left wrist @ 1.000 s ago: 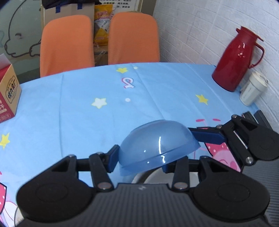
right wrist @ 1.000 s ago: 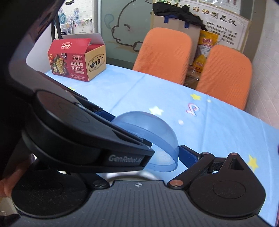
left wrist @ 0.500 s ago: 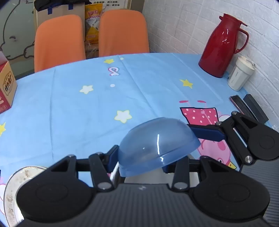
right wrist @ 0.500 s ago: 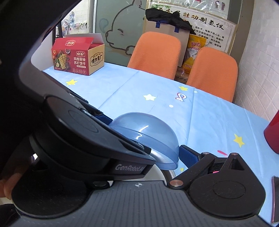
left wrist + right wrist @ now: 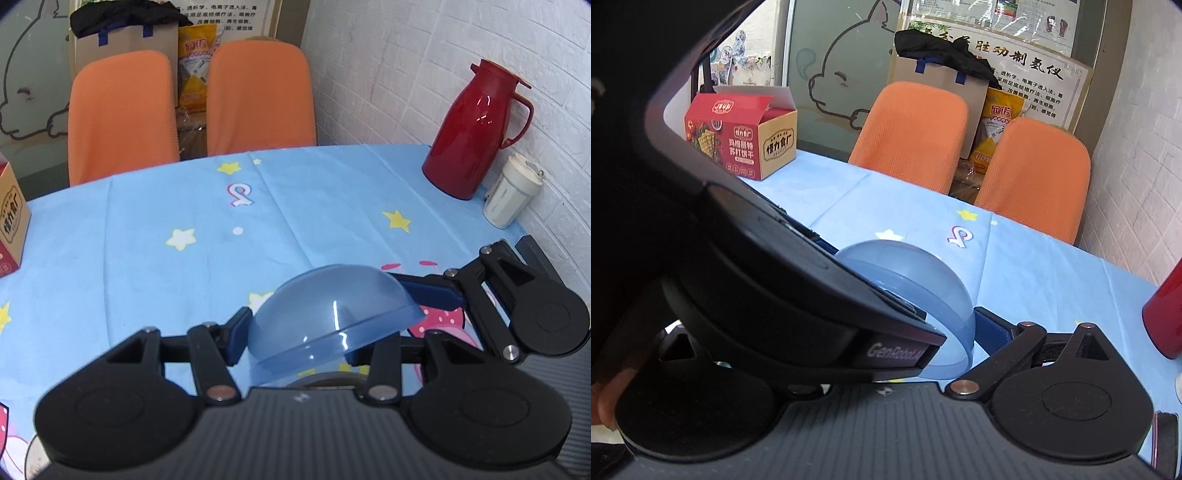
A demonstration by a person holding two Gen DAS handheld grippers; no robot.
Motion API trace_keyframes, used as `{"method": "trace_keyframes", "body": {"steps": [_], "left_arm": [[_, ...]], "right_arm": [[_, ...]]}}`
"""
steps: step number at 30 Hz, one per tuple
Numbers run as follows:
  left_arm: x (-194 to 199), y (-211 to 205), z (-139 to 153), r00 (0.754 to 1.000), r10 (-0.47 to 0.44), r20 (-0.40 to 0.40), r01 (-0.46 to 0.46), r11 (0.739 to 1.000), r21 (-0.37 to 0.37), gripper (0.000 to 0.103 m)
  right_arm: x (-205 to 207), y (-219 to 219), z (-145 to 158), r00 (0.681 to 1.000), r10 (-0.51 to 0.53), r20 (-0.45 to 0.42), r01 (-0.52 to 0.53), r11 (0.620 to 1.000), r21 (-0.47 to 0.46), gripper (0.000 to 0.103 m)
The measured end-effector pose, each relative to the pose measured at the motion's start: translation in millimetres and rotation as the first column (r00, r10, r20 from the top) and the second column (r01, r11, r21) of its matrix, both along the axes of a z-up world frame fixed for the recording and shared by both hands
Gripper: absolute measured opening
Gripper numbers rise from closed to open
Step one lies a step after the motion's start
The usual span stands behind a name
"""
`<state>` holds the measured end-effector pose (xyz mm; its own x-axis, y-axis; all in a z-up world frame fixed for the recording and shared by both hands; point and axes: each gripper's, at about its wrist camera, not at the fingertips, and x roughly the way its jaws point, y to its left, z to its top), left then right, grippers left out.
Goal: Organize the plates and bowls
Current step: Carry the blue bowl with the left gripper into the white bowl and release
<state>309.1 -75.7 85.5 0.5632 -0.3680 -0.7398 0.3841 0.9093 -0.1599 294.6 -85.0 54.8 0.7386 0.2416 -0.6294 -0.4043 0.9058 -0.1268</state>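
A translucent blue bowl hangs upside down above the blue tablecloth. My left gripper is shut on it, one blue pad on each side of its rim. From the right, one of my right gripper's fingers presses on the bowl's rim. In the right wrist view the bowl lies against the right gripper; its near finger touches the rim, while the left gripper's black body hides the other. A grey rim shows just under the bowl.
A red thermos jug and a white cup stand by the brick wall at the right. A red and tan carton sits at the table's far left. Two orange chairs stand behind the table. A plate's edge shows bottom left.
Both grippers moved together with the bowl: half a second ago the views looked lower, showing a dirty plate and phones; now they look farther across the table. The grip is unchanged.
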Motion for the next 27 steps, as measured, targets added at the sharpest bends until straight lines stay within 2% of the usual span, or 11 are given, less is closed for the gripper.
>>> {"method": "trace_keyframes", "body": {"steps": [4, 11, 14, 17, 24, 27], "left_arm": [[-13.4, 0.5, 4.0, 1.0, -0.001, -0.004, 0.001, 1.0, -0.004, 0.044], [-64.4, 9.5, 8.8, 1.0, -0.03, 0.009, 0.03, 0.999, -0.037, 0.044], [-92.2, 11.4, 3.4, 0.999, -0.048, 0.02, 0.049, 0.997, -0.054, 0.046], [-108.0, 10.5, -4.9, 0.998, -0.066, 0.025, 0.067, 0.996, -0.053, 0.047], [-103.4, 14.9, -19.4, 0.997, -0.075, -0.02, 0.074, 0.995, -0.074, 0.047], [-99.3, 25.2, -21.2, 0.995, -0.079, -0.058, 0.071, 0.99, -0.126, 0.047]], "right_arm": [[-10.0, -0.5, 5.7, 1.0, 0.01, -0.01, -0.01, 1.0, -0.007, 0.088], [-58.0, -3.7, 14.5, 1.0, 0.01, 0.003, -0.01, 1.0, 0.005, 0.088], [-85.5, -8.7, 9.1, 1.0, 0.005, 0.027, -0.006, 0.999, 0.033, 0.088], [-107.5, -7.6, -0.2, 0.999, 0.002, 0.053, -0.003, 1.0, 0.019, 0.088], [-115.1, -7.1, -11.2, 0.998, -0.009, 0.054, 0.008, 1.0, 0.022, 0.088], [-117.2, -10.0, -9.5, 0.999, 0.002, 0.048, -0.004, 0.999, 0.04, 0.088]]}}
